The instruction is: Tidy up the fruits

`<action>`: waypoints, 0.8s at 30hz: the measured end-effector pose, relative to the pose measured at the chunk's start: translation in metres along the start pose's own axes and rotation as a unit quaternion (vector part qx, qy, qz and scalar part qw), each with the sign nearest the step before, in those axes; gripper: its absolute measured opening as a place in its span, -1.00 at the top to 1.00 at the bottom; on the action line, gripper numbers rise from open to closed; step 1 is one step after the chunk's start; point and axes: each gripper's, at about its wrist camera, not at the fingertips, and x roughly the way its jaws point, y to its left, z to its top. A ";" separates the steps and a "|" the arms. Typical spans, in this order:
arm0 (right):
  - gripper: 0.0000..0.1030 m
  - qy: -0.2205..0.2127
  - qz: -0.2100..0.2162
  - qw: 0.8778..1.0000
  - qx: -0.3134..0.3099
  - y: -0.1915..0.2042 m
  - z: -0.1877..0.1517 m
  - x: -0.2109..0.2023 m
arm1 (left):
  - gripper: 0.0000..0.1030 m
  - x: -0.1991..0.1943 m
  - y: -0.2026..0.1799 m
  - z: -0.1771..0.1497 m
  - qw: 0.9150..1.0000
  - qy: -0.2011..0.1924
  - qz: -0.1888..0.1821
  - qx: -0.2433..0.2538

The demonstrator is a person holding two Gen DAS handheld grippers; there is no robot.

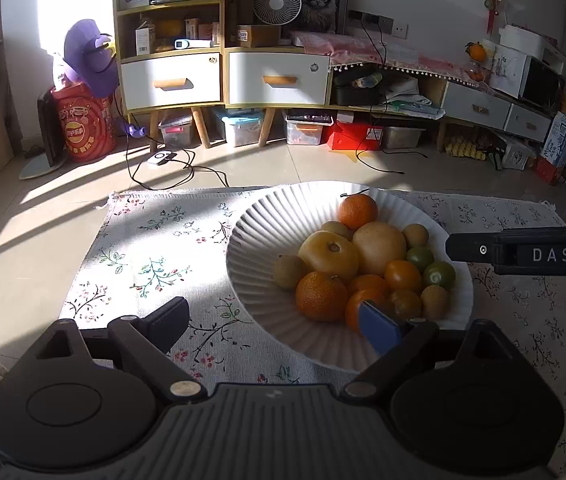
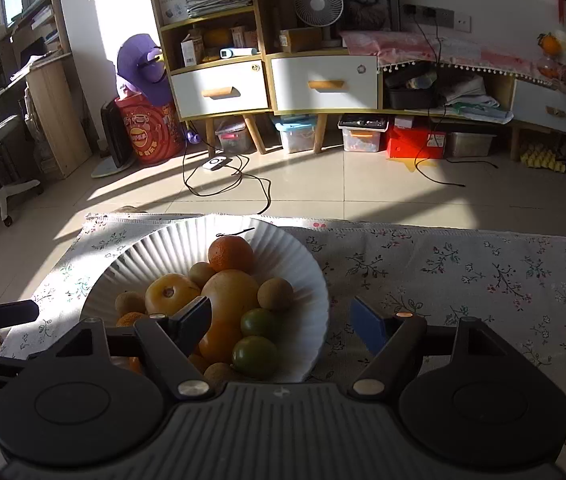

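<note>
On the floral tablecloth, a white ribbed bowl sits close to the cloth's far edge and holds all the visible fruit. At the far side of the pile lies an orange mandarin. Below it, a yellow fruit with a stem scar and a pale round fruit lie side by side, touching. A second mandarin lies at the near side of the pile. Two green fruits and several small brown fruits fill the bowl's right portion.

The left gripper hangs above the bowl's near left rim. Its jaws stand wide apart and grip nothing: the black finger is over bare cloth, the blue-padded finger over the fruit at the near rim.

The right gripper hangs above the bowl's near right rim. Its jaws are also spread with nothing clamped: the black finger is over the fruit pile, the blue-padded finger over the cloth outside the rim.
</note>
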 end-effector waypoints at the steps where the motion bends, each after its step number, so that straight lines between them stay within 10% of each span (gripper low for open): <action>1: -0.45 0.002 0.000 1.000 0.011 -0.002 -0.005 -0.005 | -0.65 -0.002 0.000 -0.002 1.000 0.003 0.002 -0.001; 24: -0.93 0.051 -0.069 0.996 0.001 0.009 -0.061 -0.057 | -0.81 -0.049 -0.019 -0.039 0.995 0.063 0.073 -0.007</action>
